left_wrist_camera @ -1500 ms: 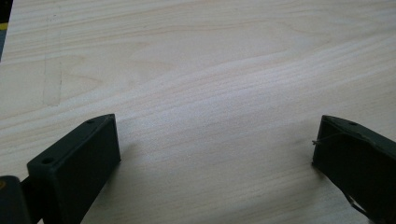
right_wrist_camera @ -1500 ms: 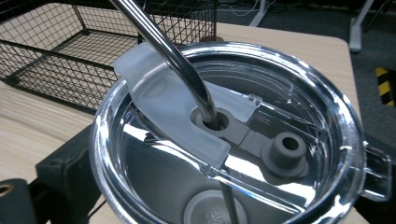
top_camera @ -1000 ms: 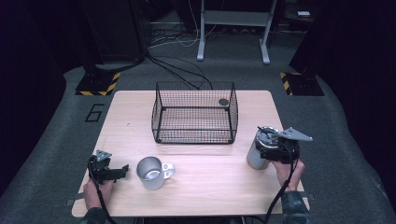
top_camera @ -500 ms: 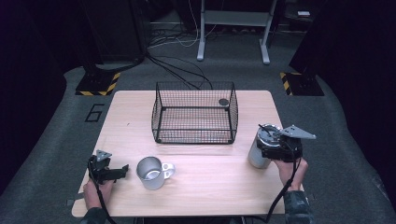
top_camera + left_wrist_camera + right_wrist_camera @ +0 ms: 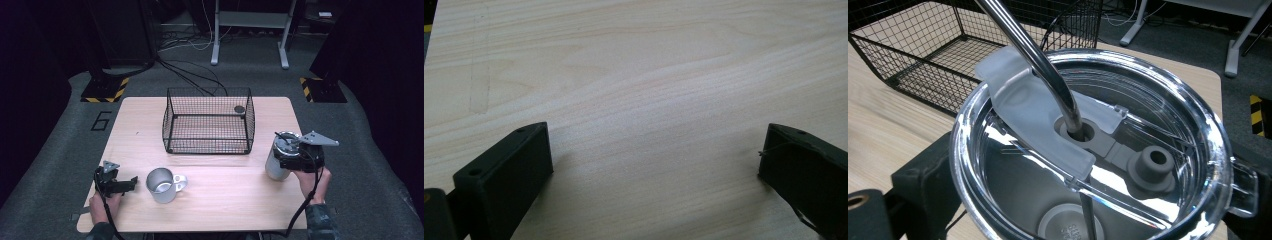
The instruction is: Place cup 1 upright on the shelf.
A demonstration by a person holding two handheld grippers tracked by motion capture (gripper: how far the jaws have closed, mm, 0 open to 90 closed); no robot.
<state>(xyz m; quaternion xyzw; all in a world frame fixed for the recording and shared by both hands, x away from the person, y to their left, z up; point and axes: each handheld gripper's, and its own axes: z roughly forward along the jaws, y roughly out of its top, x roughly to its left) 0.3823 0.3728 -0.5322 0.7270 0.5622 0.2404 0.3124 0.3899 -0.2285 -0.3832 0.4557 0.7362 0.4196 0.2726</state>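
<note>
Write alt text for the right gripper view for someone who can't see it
A steel tumbler with a clear lid sits between the right gripper's black jaws, seen from just above, with a metal straw rising through the lid's centre hole. Behind it, on the wooden table, stands a black wire basket.

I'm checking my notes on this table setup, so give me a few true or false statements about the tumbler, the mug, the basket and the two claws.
1. The right claw grips the steel tumbler. True.
2. The tumbler stands inside the wire basket. False: it is outside, to the basket's right.
3. The left claw is open over bare table. True.
4. The mug lies on its side. False: it stands upright.
5. A metal straw goes through the tumbler's lid. True.
</note>
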